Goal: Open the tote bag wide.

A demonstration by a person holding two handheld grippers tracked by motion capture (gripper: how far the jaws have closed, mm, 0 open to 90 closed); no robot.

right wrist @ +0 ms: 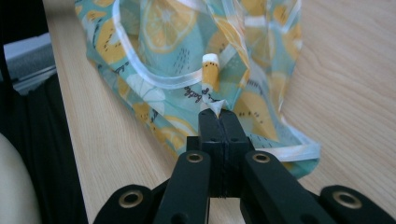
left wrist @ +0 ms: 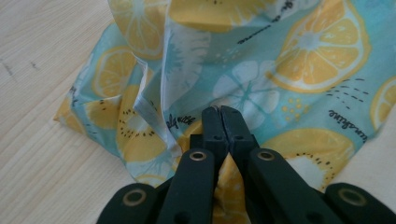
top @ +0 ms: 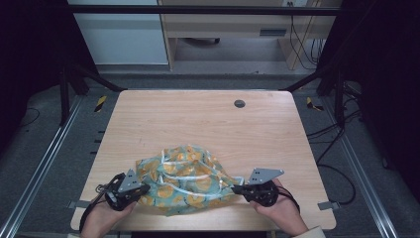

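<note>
Citrus-print cloth (top: 190,178) on bench (top: 198,119); its black script is too small to read. Left tool (left wrist: 220,109) and right tool (right wrist: 218,112) each clamped closed on cloth, 2 opposite edges.

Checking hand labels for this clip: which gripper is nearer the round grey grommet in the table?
Right. The right gripper sits near the front edge, almost straight below the grommet; the left gripper is far off to the front-left.
</note>
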